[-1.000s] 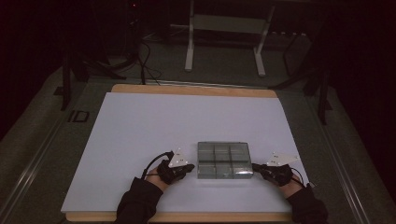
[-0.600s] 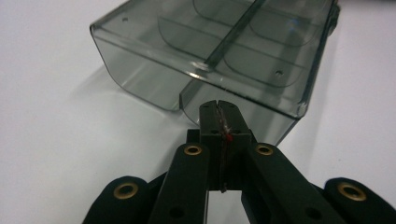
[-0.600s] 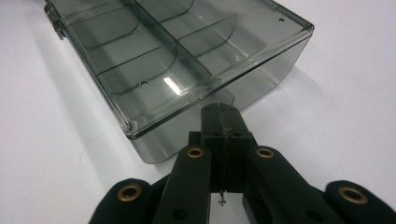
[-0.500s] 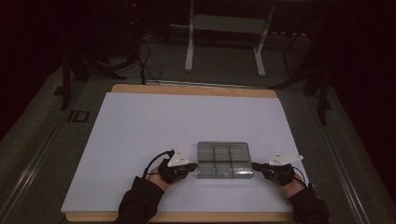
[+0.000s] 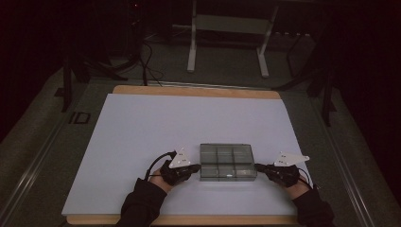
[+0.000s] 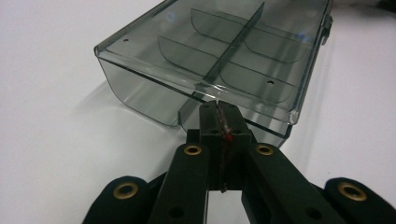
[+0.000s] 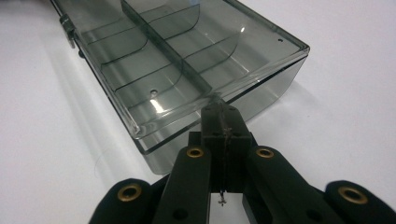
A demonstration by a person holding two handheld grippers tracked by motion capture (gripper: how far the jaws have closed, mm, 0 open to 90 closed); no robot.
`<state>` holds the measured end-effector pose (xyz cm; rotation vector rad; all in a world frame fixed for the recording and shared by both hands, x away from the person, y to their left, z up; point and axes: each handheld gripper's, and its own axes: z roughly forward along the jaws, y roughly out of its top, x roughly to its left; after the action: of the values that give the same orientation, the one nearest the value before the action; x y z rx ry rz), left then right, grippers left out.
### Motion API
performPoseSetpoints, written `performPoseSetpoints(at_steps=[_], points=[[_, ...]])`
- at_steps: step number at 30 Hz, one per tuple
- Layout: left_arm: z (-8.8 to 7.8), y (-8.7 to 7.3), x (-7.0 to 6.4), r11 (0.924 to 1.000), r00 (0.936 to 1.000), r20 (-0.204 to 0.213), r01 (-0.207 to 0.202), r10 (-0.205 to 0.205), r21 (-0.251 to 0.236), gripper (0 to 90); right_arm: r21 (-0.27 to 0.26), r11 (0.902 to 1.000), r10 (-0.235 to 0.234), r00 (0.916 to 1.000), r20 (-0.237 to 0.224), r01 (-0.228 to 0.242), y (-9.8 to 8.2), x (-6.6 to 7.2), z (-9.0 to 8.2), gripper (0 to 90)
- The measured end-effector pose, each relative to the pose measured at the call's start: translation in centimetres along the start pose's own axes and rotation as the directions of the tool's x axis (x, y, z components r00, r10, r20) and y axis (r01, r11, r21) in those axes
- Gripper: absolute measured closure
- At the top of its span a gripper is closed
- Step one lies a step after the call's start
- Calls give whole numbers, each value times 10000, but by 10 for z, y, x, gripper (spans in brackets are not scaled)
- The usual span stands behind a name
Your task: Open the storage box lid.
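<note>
Both my jaw pairs pressed together, tips at lid edge of clear box (image 6: pixel 205 60) (image 5: pixel 227 162): left gripper (image 6: pixel 219 109), right gripper (image 7: pixel 220 112). I judge box light, rigid, slippery; pinch lid rim ahead.

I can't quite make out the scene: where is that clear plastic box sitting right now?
In the high view the clear plastic box sits on the white mat near the table's front edge, between the left tongs and right tongs.

Glossy clear smoky plastic box (image 5: pixel 228 162); matt white sheet (image 5: pixel 142 127) on a wooden table (image 5: pixel 189 91).
</note>
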<state>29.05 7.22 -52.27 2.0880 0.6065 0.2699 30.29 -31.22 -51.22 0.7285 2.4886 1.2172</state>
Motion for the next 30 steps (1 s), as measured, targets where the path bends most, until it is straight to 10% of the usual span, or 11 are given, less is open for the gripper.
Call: performPoseSetpoints(at_steps=[13, 30], points=[[2, 6, 10, 9994, 9979, -640, 73, -94, -337, 656, -358, 9990, 276, 9994, 193, -269, 3, -8, 1, 716], [9, 15, 23, 9956, 9929, -1085, 404, -494, -840, 549, -640, 9977, 261, 9983, 513, -228, 18, -16, 7, 609]])
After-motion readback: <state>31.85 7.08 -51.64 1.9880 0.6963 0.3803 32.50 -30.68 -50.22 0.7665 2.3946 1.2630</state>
